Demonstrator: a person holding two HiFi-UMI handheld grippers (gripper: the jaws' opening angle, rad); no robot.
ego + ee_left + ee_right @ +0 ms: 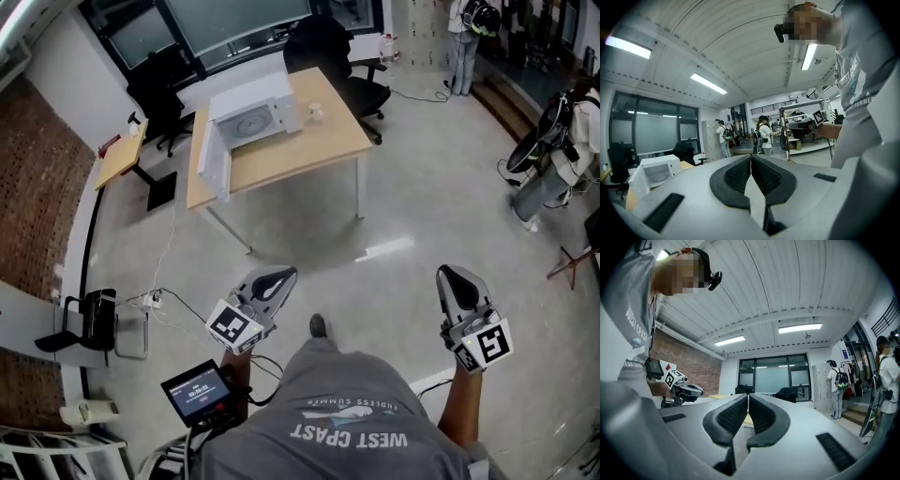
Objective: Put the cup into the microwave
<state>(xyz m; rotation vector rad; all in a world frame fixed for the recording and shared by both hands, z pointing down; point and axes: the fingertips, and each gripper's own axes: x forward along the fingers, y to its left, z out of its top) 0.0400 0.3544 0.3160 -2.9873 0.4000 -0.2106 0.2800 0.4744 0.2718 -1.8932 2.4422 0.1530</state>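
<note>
A white microwave [251, 119] stands on a wooden table [319, 145] far ahead, its door [214, 159] swung open to the left. A small pale cup [316, 113] stands on the table just right of the microwave. Both grippers are held out level over the floor, well short of the table. My left gripper [280, 275] is shut with nothing in it; its pads meet in the left gripper view [750, 157], where the microwave [657, 171] shows small at the left. My right gripper [449, 274] is also shut and empty [748, 397].
Black office chairs [328, 52] stand behind the table, and a small side table [122, 155] is at its left. A cable [169, 244] runs over the floor. People stand at the back right [464, 42] and at the right edge [562, 150]. A black chair [89, 319] is near left.
</note>
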